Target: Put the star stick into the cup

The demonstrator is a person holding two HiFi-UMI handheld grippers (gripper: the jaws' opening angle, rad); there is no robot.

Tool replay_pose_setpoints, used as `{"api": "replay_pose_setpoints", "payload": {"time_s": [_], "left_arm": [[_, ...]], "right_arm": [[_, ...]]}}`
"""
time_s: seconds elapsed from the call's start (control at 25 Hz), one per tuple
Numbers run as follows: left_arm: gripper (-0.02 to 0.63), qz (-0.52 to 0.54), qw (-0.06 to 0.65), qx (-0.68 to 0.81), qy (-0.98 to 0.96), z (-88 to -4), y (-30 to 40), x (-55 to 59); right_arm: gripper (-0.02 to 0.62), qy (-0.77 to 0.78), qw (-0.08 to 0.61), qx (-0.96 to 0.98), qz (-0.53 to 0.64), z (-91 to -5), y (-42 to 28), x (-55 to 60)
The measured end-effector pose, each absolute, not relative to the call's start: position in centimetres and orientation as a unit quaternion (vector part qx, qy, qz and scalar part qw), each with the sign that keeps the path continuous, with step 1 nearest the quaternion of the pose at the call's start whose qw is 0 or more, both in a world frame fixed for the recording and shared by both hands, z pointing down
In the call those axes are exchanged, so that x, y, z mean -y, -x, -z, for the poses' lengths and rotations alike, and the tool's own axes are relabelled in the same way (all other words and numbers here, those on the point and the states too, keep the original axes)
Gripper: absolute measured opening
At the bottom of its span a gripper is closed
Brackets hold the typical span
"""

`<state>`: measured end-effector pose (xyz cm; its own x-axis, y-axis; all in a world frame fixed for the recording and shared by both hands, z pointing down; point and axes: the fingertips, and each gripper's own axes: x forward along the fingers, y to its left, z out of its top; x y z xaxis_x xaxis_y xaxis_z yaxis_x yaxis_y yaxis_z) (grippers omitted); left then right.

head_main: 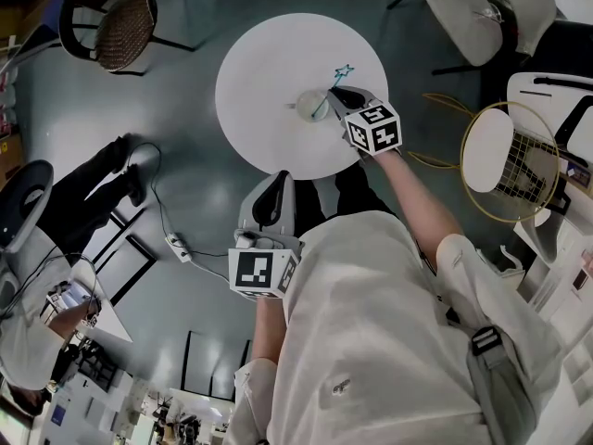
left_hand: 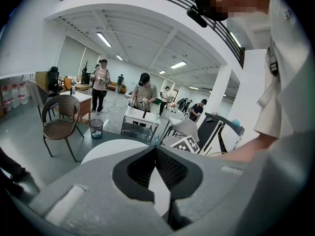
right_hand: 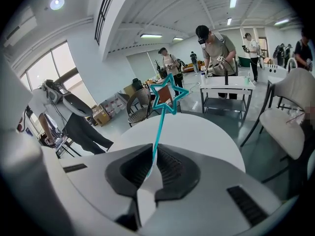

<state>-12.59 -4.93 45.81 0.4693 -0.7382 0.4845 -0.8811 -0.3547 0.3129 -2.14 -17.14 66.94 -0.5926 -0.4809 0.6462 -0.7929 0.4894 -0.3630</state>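
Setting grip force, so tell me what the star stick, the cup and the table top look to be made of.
Star stick: thin teal plastic by its look, an outline star on a slim, slightly glossy stem.
Cup: pale, perhaps translucent plastic or glass; too small to tell.
Table top: smooth matte white with no grain, likely laminate or painted board.

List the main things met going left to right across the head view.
wicker chair → left gripper → cup → right gripper, its fingers shut on the star stick → gold wire stand
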Motion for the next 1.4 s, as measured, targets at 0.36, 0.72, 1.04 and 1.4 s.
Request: {"api": "replay_pose_setpoints", "payload": {"time_s": [0.36,0.72,1.04,1.4], "left_arm": [[0.011,-0.13,0.271,0.499,-0.813,-45.65,12.48,4.63],[0.011,-0.126,0.272,0.499,-0.813,-45.64,12.46,4.53],[0.011,-0.125,0.27,0.501,-0.813,-45.52,12.44,4.21],[0.011,-0.124,0.268,0.502,-0.813,-45.4,12.63,3.94]], "right_arm": [[0.04,-0.387,0.242,0.825,-0.333,-67.24,1.79,16.77],[0.044,-0.384,0.244,0.824,-0.337,-67.54,1.89,17.05],[0.064,-0.378,0.251,0.825,-0.336,-67.77,1.95,17.03],[0.067,-0.375,0.252,0.826,-0.336,-67.67,2.26,16.76]]}}
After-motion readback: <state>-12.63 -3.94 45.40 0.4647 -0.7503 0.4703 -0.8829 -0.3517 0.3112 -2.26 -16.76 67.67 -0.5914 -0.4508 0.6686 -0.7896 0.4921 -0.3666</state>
